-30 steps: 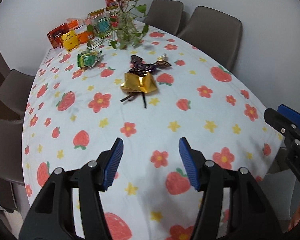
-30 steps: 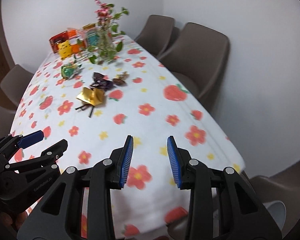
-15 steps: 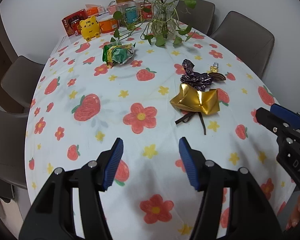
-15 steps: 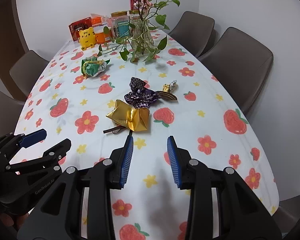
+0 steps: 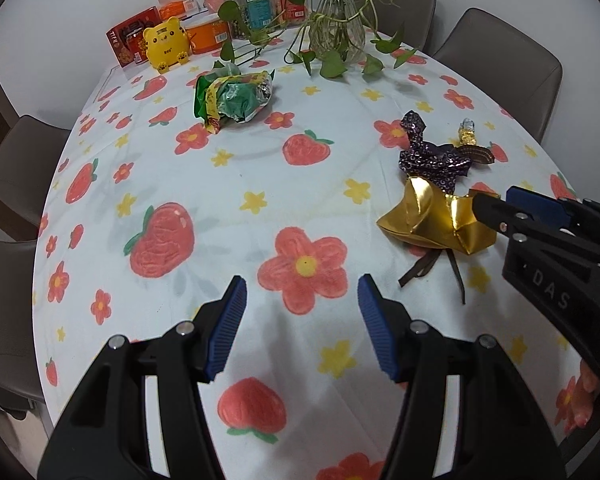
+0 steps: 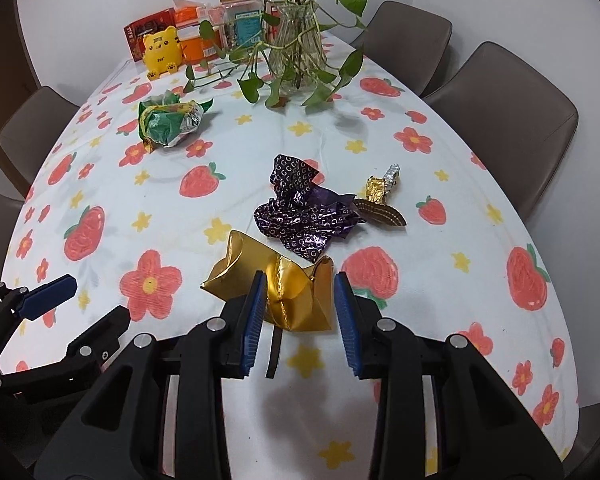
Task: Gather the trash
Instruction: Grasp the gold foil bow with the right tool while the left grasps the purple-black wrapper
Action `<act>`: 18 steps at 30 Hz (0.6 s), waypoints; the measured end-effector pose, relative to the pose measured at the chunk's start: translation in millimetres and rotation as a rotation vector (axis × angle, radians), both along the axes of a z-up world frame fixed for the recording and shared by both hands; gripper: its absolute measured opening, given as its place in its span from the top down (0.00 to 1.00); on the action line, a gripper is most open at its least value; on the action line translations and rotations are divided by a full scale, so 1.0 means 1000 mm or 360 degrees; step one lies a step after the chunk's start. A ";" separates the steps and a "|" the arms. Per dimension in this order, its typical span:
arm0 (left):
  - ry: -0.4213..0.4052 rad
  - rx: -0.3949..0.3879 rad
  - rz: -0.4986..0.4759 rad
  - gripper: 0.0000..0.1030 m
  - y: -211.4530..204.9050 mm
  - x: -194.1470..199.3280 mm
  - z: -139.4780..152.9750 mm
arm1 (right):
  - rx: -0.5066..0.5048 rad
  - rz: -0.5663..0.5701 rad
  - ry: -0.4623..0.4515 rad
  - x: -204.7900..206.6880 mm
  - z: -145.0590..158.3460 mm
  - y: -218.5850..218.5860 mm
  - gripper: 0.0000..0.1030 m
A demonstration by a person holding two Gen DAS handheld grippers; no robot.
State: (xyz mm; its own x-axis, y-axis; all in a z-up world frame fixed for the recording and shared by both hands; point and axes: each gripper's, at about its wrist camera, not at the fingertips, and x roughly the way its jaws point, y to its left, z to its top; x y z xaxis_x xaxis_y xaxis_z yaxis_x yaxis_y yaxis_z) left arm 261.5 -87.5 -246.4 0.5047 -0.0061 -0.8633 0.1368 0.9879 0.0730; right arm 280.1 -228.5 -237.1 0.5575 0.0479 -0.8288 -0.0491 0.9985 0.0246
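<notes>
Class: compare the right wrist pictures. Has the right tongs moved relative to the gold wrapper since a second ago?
Yes. The right tongs have come forward along the table toward the gold wrapper, which was far ahead before and now lies between its open jaws, untouched.

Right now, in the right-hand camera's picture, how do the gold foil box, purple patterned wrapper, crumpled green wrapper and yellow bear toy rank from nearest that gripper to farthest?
From the right gripper:
1. Gold foil box, between its open fingers.
2. Purple patterned wrapper, just beyond.
3. Crumpled green wrapper, far left.
4. Yellow bear toy, at the table's far end.
</notes>
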 end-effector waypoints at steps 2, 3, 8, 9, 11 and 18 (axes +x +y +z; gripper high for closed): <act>0.0010 -0.0006 -0.0003 0.43 0.001 0.005 -0.004 | -0.0003 -0.0004 0.0019 0.004 -0.008 0.000 0.71; 0.0013 -0.0006 -0.0006 0.43 0.001 0.007 -0.006 | -0.0009 -0.0002 0.0031 0.006 -0.011 0.000 0.74; 0.0026 -0.0014 -0.0020 0.43 -0.003 0.018 -0.012 | -0.0030 0.0028 0.0028 0.006 -0.016 0.000 0.84; 0.0024 -0.0015 -0.0023 0.43 -0.005 0.019 -0.012 | -0.0029 0.0028 0.0020 0.006 -0.015 -0.001 0.84; 0.0020 -0.0021 -0.0035 0.43 -0.008 0.022 -0.011 | -0.0030 0.0028 0.0009 0.005 -0.013 -0.002 0.85; -0.0017 -0.0024 -0.0107 0.43 -0.030 0.031 -0.005 | -0.0015 -0.0052 -0.0042 0.003 0.001 -0.029 0.85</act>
State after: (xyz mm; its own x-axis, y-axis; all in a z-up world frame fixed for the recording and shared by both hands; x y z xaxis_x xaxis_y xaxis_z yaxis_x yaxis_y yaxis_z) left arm 292.1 -117.4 -250.9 0.5120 -0.0530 -0.8574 0.2019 0.9776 0.0602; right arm 283.1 -257.5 -235.9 0.5804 0.0211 -0.8141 -0.0167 0.9998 0.0141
